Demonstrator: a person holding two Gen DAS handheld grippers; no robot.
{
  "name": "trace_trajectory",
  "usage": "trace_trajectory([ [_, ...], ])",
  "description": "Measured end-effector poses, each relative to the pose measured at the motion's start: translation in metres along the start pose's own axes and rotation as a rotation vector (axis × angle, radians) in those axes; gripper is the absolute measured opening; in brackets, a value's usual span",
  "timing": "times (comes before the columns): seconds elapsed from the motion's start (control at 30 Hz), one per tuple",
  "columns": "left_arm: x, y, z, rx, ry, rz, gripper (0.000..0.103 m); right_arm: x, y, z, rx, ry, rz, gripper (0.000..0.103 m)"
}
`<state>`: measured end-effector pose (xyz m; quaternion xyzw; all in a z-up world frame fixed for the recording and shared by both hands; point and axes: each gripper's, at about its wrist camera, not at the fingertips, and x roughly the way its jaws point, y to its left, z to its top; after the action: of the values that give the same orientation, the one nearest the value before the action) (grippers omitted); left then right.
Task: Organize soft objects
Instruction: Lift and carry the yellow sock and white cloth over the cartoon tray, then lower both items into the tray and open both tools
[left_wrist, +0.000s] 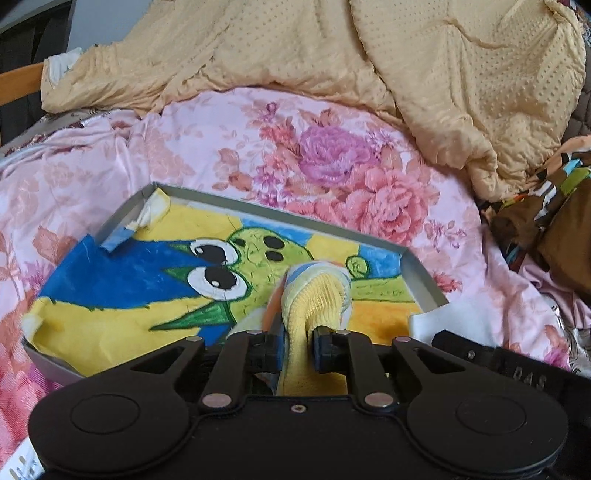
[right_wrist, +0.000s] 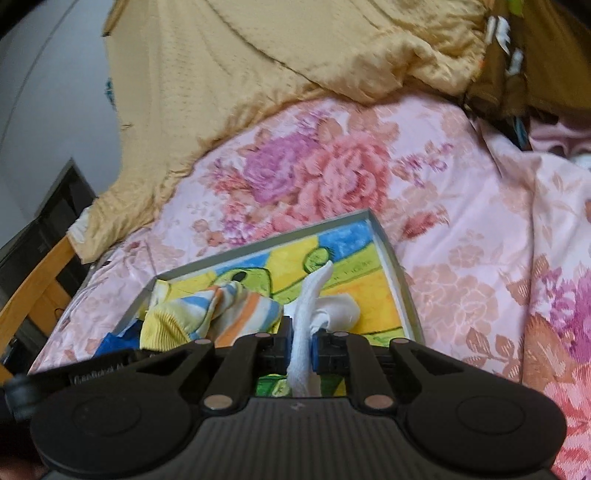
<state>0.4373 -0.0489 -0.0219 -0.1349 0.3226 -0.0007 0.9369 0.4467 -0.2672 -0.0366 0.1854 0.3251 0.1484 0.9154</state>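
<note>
A grey tray (left_wrist: 280, 212) lined with a bright cartoon drawing (left_wrist: 129, 280) lies on the bed. My left gripper (left_wrist: 298, 347) is shut on a yellow sock with orange and blue stripes (left_wrist: 314, 295), whose toe end hangs over the tray's middle. In the right wrist view, my right gripper (right_wrist: 302, 343) pinches a white sock (right_wrist: 314, 291) over the tray (right_wrist: 391, 266), near its right side. The striped sock (right_wrist: 221, 310) shows just to its left. The white sock (left_wrist: 454, 321) also shows at the tray's right corner in the left wrist view.
The tray rests on a pink floral sheet (left_wrist: 332, 147). A rumpled yellow quilt (left_wrist: 443, 74) is piled behind it, and brown patterned fabric (left_wrist: 554, 206) lies at the right. A wooden bed frame (right_wrist: 33, 288) runs along the left edge.
</note>
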Motion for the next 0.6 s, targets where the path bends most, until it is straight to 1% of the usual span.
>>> trace_trajectory([
  [0.07,0.004,-0.003,-0.003,0.016,0.011,-0.006,0.017,0.002,-0.002,0.001,0.012,0.012,-0.005,0.014],
  [0.17,0.008,-0.009,-0.007,0.035,0.016,-0.008,0.020,0.005,-0.003,0.001,0.014,0.030,-0.012,0.019],
  [0.23,0.009,-0.012,-0.009,0.044,0.016,-0.013,0.024,0.005,-0.003,0.001,0.012,0.036,-0.006,0.032],
  [0.3,0.007,-0.014,-0.010,0.054,0.014,-0.017,0.032,0.005,-0.003,0.002,0.009,0.042,0.005,0.036],
  [0.33,0.006,-0.015,-0.010,0.057,0.012,-0.019,0.034,0.004,-0.002,0.002,0.009,0.044,0.009,0.041],
  [0.4,0.003,-0.015,-0.010,0.052,0.009,-0.022,0.044,0.003,-0.002,0.002,0.008,0.045,0.012,0.046],
  [0.47,0.000,-0.014,-0.011,0.035,0.011,-0.029,0.047,0.000,-0.002,0.003,0.006,0.042,0.015,0.050],
  [0.53,-0.004,-0.012,-0.012,0.019,0.012,-0.031,0.049,-0.004,-0.001,0.005,0.007,0.036,0.024,0.056],
  [0.6,-0.010,-0.011,-0.012,0.012,0.005,-0.025,0.059,-0.010,0.001,0.007,0.001,0.025,0.032,0.061],
])
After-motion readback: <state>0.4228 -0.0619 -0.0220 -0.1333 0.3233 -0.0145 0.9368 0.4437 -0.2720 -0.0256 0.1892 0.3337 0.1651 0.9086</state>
